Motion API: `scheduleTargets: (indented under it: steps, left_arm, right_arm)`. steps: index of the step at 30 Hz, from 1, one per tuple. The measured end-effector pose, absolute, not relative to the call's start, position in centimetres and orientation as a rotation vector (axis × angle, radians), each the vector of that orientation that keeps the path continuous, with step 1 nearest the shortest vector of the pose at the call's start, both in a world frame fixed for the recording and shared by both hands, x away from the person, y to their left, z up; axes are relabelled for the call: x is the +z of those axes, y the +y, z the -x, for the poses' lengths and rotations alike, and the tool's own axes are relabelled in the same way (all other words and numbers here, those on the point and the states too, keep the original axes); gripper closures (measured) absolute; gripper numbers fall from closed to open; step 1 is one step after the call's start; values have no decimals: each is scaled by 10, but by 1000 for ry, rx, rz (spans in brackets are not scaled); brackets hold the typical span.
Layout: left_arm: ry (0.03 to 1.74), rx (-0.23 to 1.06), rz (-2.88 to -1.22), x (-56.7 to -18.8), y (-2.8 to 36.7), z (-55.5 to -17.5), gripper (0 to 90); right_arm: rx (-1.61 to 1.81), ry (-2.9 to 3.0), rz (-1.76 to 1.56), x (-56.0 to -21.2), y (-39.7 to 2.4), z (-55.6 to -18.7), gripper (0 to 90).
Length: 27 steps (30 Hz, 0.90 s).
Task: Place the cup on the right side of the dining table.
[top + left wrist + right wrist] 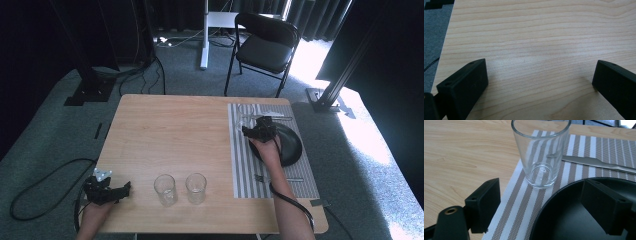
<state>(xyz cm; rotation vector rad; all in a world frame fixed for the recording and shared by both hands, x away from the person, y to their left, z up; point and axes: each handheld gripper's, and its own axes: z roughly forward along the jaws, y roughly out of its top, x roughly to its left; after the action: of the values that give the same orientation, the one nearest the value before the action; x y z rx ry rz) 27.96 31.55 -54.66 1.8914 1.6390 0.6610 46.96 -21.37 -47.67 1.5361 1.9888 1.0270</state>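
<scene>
My right gripper (248,131) (541,188) hovers open over the left rim of a black plate (292,145) (564,220). The plate lies on a brown-and-white striped placemat (245,170) (516,207). Just ahead of the jaws an empty clear glass (243,120) (541,157) stands upright on the mat's far left corner, apart from both jaws. My left gripper (125,189) (540,66) rests open at the table's front left corner, with bare wood (536,30) between its jaws. Two more empty glasses (165,190) (196,188) stand side by side near the front edge.
A knife (272,114) (599,163) lies on the mat beyond the plate, and a fork (260,177) lies on its near part. A black folding chair (265,45) stands behind the table. Cables run over the floor at the left.
</scene>
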Motion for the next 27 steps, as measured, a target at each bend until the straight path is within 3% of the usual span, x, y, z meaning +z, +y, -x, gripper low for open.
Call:
scheduleTargets:
  steps: [21,27]
  left_arm:
    - [1635,660,-1891,-547,316,-280,5]
    - [1635,660,-1892,-547,316,-280,4]
  right_arm:
    - [1081,1958,-1535,-474,-235,-429,174]
    - [1099,1948,-1544,-474,-241,-418,125]
